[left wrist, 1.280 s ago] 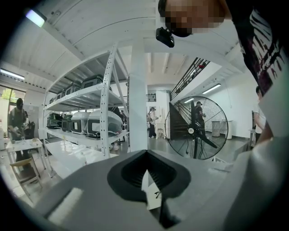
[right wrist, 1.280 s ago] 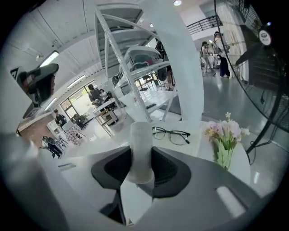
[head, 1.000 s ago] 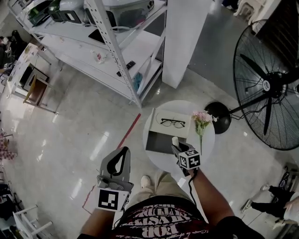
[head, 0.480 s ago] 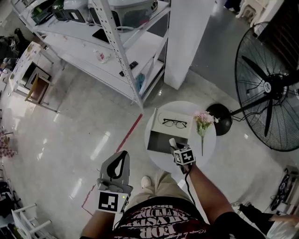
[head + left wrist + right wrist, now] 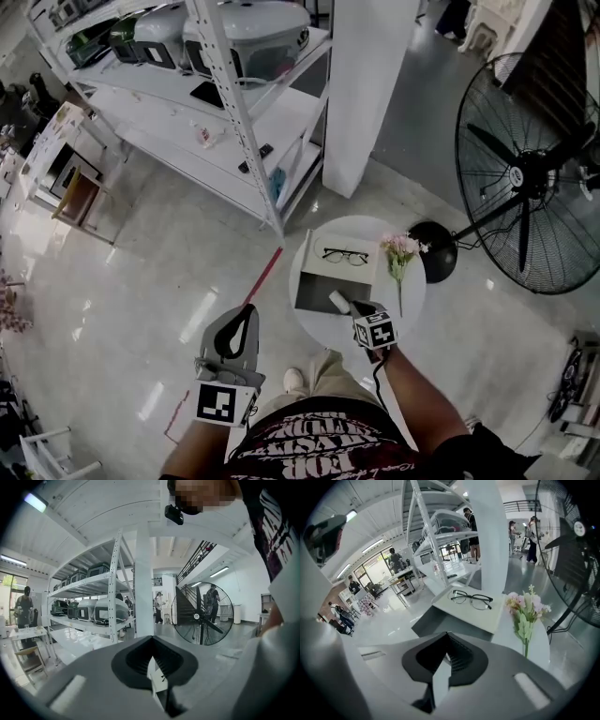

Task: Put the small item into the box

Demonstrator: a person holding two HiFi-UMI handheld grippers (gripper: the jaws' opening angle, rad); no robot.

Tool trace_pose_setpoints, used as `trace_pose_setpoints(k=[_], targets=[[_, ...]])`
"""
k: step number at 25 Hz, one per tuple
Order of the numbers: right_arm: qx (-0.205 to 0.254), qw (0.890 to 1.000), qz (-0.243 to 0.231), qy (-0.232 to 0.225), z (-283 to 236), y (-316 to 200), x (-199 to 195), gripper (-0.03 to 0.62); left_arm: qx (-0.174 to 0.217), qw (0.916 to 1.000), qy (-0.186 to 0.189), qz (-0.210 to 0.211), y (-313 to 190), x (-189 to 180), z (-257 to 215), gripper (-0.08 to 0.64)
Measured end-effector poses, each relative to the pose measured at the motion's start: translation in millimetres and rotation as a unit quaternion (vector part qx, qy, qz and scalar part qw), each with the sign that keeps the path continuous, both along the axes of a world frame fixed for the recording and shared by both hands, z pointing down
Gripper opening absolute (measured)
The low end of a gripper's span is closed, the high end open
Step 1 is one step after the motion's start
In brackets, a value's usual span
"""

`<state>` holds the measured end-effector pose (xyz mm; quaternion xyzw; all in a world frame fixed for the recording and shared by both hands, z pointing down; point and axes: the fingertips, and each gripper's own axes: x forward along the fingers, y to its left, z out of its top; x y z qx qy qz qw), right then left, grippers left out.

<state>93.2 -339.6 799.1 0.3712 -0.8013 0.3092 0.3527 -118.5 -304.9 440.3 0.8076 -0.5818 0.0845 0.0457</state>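
Note:
On the round white table (image 5: 412,302) stands an open box (image 5: 314,291) (image 5: 436,620) with a dark inside. Its pale lid (image 5: 367,269) (image 5: 487,618) lies flat behind it. Black-rimmed glasses (image 5: 345,255) (image 5: 471,599) rest on the lid. My right gripper (image 5: 339,300) (image 5: 447,633) hangs over the box's near right corner, pointing steeply down. Its jaws have just been closing and now meet, with nothing seen between them. My left gripper (image 5: 251,307) (image 5: 152,637) is held low at the left, away from the table, shut and empty.
Pink flowers (image 5: 398,251) (image 5: 527,609) lie on the table right of the lid. A large standing fan (image 5: 525,178) is at the right, with its round base (image 5: 436,248) beside the table. A white shelf rack (image 5: 234,103) and a white pillar (image 5: 370,84) stand behind.
My right gripper has drawn back a little toward the box's near edge and its jaws have come together. The left gripper has shifted slightly. The head view has swung a bit.

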Motion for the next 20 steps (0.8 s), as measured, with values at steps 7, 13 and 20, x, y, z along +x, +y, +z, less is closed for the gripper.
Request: trace_pose_setpoints(k=[7,13,20], targets=[[0.063,0.997,0.022,-0.03,-62,25,4,0.029,0.014,0.9996,-0.005,0.025,15,3,-12,0.0],[0.121,0.989,0.058,-0.065,-129,42,9,0.029,0.028,0.9989,0.003,0.038,27,-4,-27,0.001],[0.203,0.973,0.067,-0.087,-215,68,11,0.028,0.02,0.9985,0.003,0.05,40,-14,-34,0.0]])
